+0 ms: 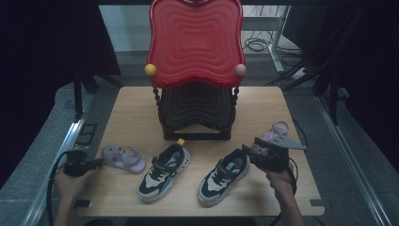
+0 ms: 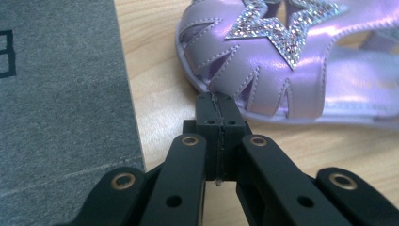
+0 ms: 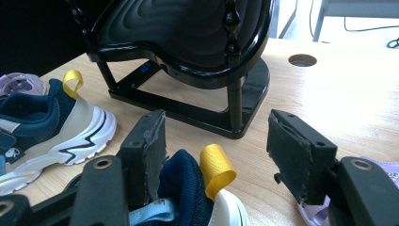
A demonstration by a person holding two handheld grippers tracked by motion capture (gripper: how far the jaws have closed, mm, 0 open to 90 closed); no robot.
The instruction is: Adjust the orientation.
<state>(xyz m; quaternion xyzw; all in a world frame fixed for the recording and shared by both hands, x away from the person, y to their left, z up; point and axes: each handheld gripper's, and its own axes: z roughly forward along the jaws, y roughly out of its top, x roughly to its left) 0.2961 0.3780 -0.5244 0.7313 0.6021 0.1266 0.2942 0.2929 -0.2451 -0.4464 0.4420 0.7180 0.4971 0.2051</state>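
Two navy-and-white sneakers lie on the wooden table: the left sneaker and the right sneaker. A purple sandal with a glittery star lies at the left. My left gripper is shut and empty, its tip right at the sandal's toe. My right gripper stands open at the right sneaker's heel; the yellow heel loop sits beside the left pad. A second purple sandal lies behind that gripper.
A two-tier rack stands at the back middle, with a red top shelf over a black lower shelf. Its black base is just beyond the right gripper. Grey floor runs along the table's left edge. Cables lie behind.
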